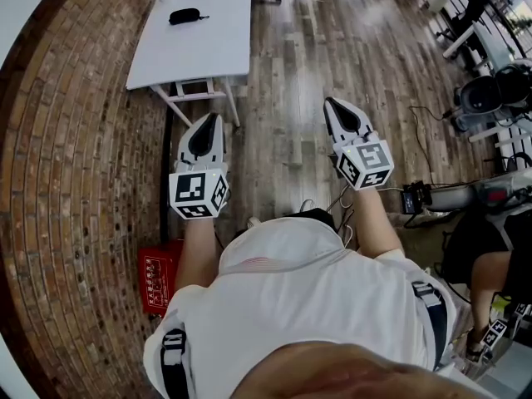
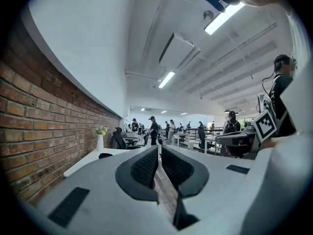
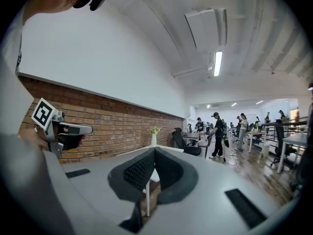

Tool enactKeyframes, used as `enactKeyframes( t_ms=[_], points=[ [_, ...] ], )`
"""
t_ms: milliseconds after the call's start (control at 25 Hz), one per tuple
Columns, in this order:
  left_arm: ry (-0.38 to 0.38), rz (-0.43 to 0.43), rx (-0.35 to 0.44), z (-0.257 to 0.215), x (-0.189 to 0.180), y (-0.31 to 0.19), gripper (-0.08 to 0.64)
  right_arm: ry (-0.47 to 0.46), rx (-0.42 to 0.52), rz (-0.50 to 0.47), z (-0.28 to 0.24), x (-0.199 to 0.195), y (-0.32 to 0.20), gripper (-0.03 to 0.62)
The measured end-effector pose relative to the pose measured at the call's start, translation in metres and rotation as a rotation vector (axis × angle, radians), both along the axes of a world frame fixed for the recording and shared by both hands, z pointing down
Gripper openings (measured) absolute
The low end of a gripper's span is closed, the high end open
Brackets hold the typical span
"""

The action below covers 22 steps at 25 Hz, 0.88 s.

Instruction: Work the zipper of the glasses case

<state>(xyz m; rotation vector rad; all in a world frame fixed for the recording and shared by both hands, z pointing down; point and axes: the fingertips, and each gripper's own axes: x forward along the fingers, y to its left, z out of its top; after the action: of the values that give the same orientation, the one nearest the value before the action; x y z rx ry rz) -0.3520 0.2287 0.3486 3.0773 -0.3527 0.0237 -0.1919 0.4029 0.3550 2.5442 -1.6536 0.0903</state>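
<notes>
The black glasses case (image 1: pixel 184 16) lies zipped near the far edge of a white table (image 1: pixel 208 56), well ahead of me. In the left gripper view the glasses case (image 2: pixel 104 155) shows as a small dark shape on the table (image 2: pixel 85 161), far beyond the jaws. My left gripper (image 1: pixel 213 117) hangs in the air short of the table, jaws shut and empty. My right gripper (image 1: pixel 330 102) is level with it over the wooden floor, also shut with nothing in it. Both pairs of pads meet in their own views: left gripper (image 2: pixel 159 149), right gripper (image 3: pixel 154 151).
A brick wall (image 1: pixel 66 181) runs along the left. A red box (image 1: pixel 158 278) sits on the floor beside me. Office chairs (image 1: pixel 486 94) and a seated person (image 1: pixel 490 277) are at the right. A white vase (image 2: pixel 100 141) stands on the table; people stand far off.
</notes>
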Motion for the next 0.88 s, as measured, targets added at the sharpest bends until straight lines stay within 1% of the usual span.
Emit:
enactKeyframes(
  t_ms=[120, 320, 440, 560, 720, 880],
  points=[
    [0.001, 0.006, -0.004, -0.001, 0.000, -0.003, 0.031, -0.009, 0.005, 0.006, -0.001, 0.000, -0.002, 0.052],
    [-0.003, 0.027, -0.008, 0.003, -0.003, -0.013, 0.031, -0.054, 0.045, 0.013, 0.001, -0.004, -0.010, 0.052],
    [-0.010, 0.033, -0.015, 0.011, -0.005, -0.025, 0.031, -0.058, 0.034, 0.022, 0.011, -0.011, -0.018, 0.052],
    [-0.027, 0.056, -0.033, 0.023, -0.002, -0.031, 0.031, -0.067, 0.009, 0.042, 0.024, -0.015, -0.019, 0.052],
    [-0.048, 0.088, -0.037, 0.032, 0.014, -0.040, 0.031, -0.084, -0.003, 0.075, 0.035, -0.003, -0.021, 0.052],
    [-0.058, 0.098, -0.028, 0.034, 0.044, -0.052, 0.031, -0.091, -0.001, 0.086, 0.038, 0.023, -0.029, 0.052]
  ],
)
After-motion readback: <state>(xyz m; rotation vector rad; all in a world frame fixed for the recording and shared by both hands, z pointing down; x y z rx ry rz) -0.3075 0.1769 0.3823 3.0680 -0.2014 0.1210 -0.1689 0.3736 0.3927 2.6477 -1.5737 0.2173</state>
